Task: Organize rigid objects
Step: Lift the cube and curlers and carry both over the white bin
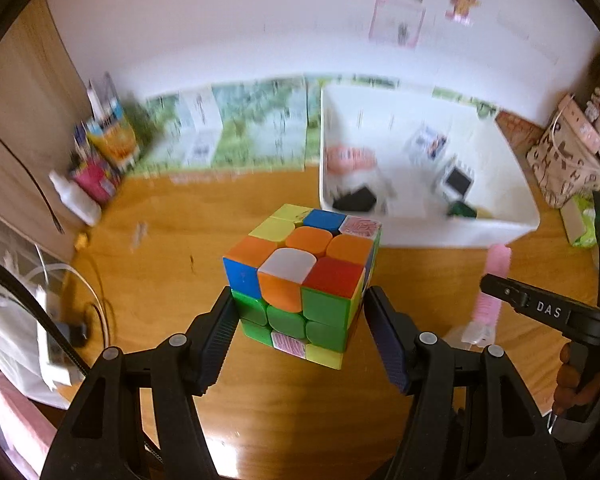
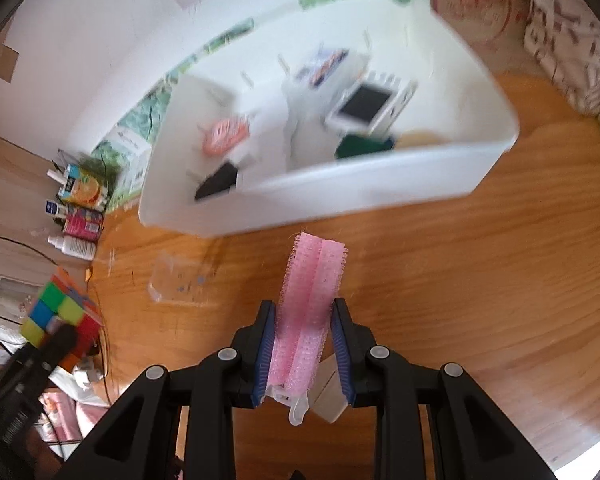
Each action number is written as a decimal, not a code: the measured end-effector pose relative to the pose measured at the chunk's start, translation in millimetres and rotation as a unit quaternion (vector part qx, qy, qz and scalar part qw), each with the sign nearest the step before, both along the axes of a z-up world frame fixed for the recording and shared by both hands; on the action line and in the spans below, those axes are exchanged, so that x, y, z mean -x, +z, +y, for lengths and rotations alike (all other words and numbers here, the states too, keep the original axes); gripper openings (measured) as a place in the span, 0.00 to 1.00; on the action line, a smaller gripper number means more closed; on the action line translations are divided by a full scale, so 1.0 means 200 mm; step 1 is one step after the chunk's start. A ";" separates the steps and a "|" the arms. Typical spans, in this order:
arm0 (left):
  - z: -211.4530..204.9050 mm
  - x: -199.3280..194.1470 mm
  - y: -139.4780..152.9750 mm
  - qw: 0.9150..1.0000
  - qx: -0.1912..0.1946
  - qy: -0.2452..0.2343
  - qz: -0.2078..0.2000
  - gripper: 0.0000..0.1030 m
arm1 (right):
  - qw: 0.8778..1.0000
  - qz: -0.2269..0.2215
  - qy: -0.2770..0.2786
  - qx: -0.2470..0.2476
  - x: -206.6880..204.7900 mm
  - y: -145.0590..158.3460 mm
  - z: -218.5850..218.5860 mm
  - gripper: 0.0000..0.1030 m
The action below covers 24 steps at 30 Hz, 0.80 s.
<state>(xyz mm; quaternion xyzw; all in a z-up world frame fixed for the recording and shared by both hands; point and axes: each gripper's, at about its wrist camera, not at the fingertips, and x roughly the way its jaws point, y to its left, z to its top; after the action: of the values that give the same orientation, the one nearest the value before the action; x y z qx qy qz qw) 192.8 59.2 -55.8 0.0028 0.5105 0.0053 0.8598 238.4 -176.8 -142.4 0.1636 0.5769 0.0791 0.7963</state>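
Above the wooden table (image 1: 160, 240), we see:
Left gripper (image 1: 300, 312): our fingers clamp the puzzle cube (image 1: 300, 280), lifted clear.
Right gripper (image 2: 304, 332): clamped on our pink hair clip (image 2: 308, 304).
White bin (image 2: 340, 196): beyond both.

a wooden table (image 1: 148, 280) meets a white wall (image 1: 220, 20) lined with green leafy panels (image 1: 256, 120), juice cartons (image 2: 82, 188) and a white bottle (image 2: 74, 246) crowd the corner, a patterned paper bag (image 1: 564, 160) stands opposite, and a cable (image 1: 96, 304) trails off the edge.
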 end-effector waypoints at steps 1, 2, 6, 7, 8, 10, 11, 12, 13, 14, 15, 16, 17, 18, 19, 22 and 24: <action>0.00 -0.01 0.03 1.000 -0.003 -0.003 -0.009 0.65 | 1.000 -0.008 -0.002 0.001 -0.01 0.03 -0.01 0.27; -0.01 -0.03 0.06 1.000 -0.004 -0.005 -0.016 0.65 | 1.000 -0.018 -0.004 0.002 -0.02 0.06 -0.03 0.27; -0.03 -0.09 0.14 0.999 -0.013 -0.015 -0.043 0.65 | 0.998 -0.056 -0.013 0.010 -0.06 0.18 -0.06 0.27; -0.03 -0.10 0.16 0.999 -0.014 -0.017 -0.048 0.65 | 0.998 -0.063 -0.013 0.012 -0.08 0.20 -0.06 0.27; -0.04 -0.12 0.18 0.998 -0.015 -0.021 -0.053 0.65 | 0.997 -0.075 -0.014 0.016 -0.10 0.23 -0.06 0.27; -0.06 -0.15 0.21 0.998 -0.016 -0.026 -0.061 0.65 | 0.995 -0.096 -0.015 0.022 -0.13 0.29 -0.08 0.27; -0.07 -0.17 0.22 0.997 -0.017 -0.031 -0.064 0.65 | 0.994 -0.107 -0.015 0.027 -0.14 0.31 -0.08 0.27; -0.08 -0.19 0.23 0.997 -0.019 -0.036 -0.067 0.65 | 0.993 -0.117 -0.015 0.032 -0.16 0.33 -0.08 0.27; -0.10 -0.21 0.23 0.997 -0.020 -0.040 -0.070 0.65 | 0.991 -0.128 -0.014 0.036 -0.18 0.35 -0.08 0.27; -0.11 -0.23 0.23 0.996 -0.019 -0.043 -0.072 0.66 | 0.990 -0.136 -0.013 0.040 -0.19 0.37 -0.08 0.27; -0.12 -0.25 0.24 0.996 -0.018 -0.046 -0.073 0.66 | 0.988 -0.149 -0.011 0.045 -0.20 0.38 -0.08 0.27; -0.13 -0.27 0.24 0.996 -0.016 -0.048 -0.073 0.66 | 0.986 -0.159 -0.008 0.049 -0.21 0.39 -0.07 0.27; -0.15 -0.29 0.24 0.996 -0.013 -0.050 -0.074 0.66 | 0.985 -0.167 -0.004 0.052 -0.22 0.39 -0.07 0.27; -0.16 -0.31 0.24 0.996 -0.009 -0.052 -0.076 0.66 | 0.983 -0.173 -0.001 0.054 -0.23 0.39 -0.07 0.27; -0.17 -0.33 0.23 0.996 -0.007 -0.053 -0.077 0.66 | 0.982 -0.178 0.001 0.054 -0.24 0.39 -0.06 0.27; -0.19 -0.39 0.21 0.995 0.004 -0.056 -0.080 0.66 | 0.980 -0.191 0.002 0.056 -0.27 0.38 -0.06 0.27; -0.21 -0.43 0.18 0.995 0.009 -0.060 -0.075 0.65 | 0.978 -0.198 0.002 0.058 -0.29 0.36 -0.07 0.27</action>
<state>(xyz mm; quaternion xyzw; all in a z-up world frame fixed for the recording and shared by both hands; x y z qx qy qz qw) 279.6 17.6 -20.3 0.0254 0.4438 -0.0511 0.8943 296.7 -190.2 -70.0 0.0971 0.4114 0.0781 0.9029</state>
